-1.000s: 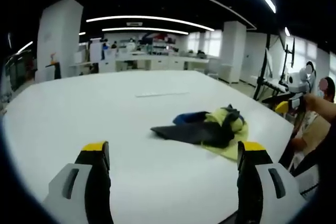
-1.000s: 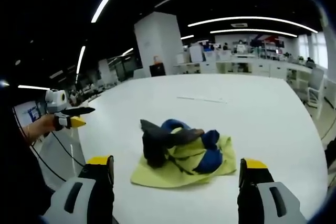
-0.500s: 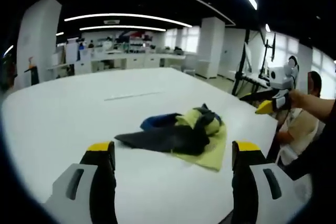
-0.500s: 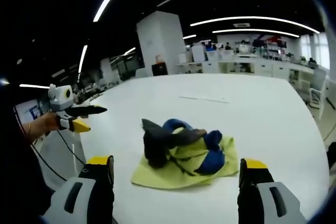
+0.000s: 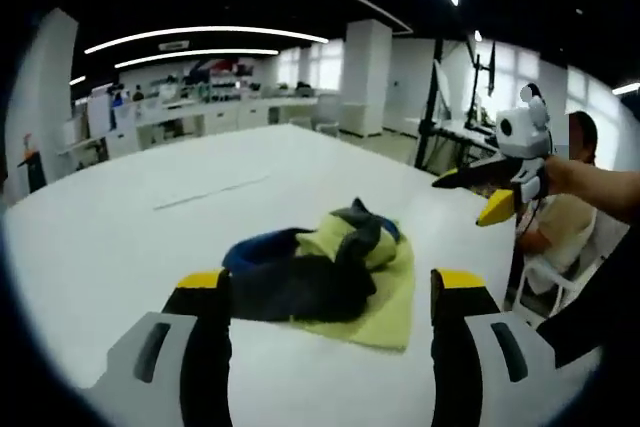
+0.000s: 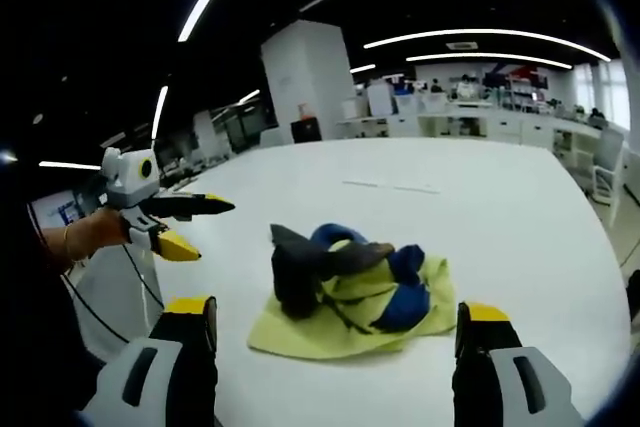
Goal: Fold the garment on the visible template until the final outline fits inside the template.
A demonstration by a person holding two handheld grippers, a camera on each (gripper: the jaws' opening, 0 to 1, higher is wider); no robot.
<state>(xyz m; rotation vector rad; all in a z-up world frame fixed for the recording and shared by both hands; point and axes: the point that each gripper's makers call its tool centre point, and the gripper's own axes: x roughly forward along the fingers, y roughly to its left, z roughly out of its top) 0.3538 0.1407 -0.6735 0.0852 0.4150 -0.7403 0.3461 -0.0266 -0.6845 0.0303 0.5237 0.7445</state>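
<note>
Your left gripper (image 5: pixel 325 292) and right gripper (image 6: pixel 335 322) both have grey jaws with black pads and yellow tips, plus a thin bracelet on your wrist (image 6: pixel 66 240).

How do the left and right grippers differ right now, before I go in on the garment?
The left gripper, seen in the right gripper view, is at the table's edge beside the garment; the right gripper, seen in the left gripper view, hangs off the table's far side. The left gripper's jaws point toward the garment; the right gripper's point across it. Both are open, empty, yellow-tipped, apart from the cloth.
</note>
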